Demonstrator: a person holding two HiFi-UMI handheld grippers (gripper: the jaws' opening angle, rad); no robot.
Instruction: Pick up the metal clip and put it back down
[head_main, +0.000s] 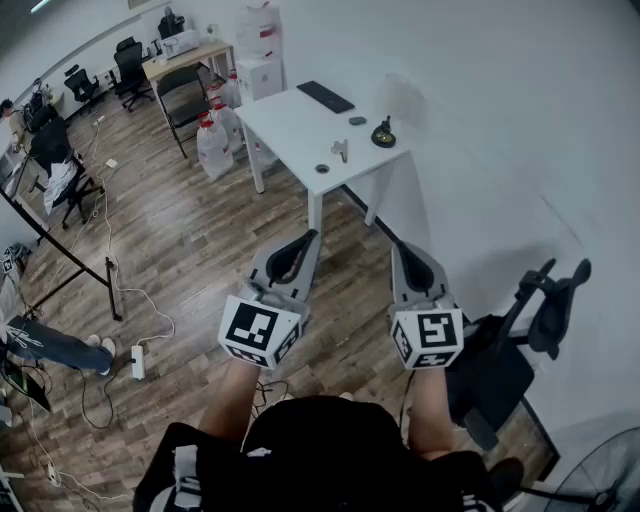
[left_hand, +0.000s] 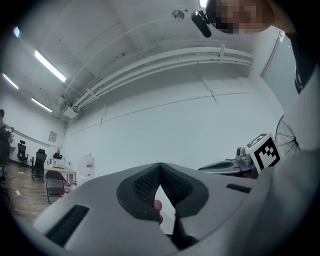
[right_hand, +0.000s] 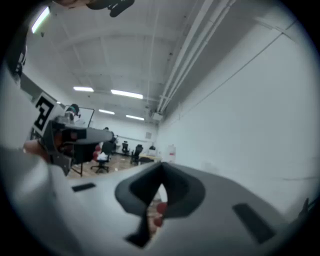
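Note:
The metal clip (head_main: 341, 150) lies on the white table (head_main: 290, 125) far ahead of me, near its front edge, small and silvery. Both grippers are held at waist height over the wooden floor, well short of the table and pointing toward it. My left gripper (head_main: 311, 236) has its jaws together with nothing between them; in its own view the tips (left_hand: 160, 166) meet against the bare white wall. My right gripper (head_main: 398, 247) is likewise shut and holds nothing, its tips (right_hand: 161, 166) closed in its own view. The clip shows in neither gripper view.
On the table are a black keyboard (head_main: 324, 96), a small dark item (head_main: 357, 121), a black and yellow object (head_main: 383, 135) and a round piece (head_main: 322, 169). A black office chair (head_main: 510, 340) stands close at my right, a fan (head_main: 610, 475) behind it. Cables and a power strip (head_main: 137, 362) lie at left.

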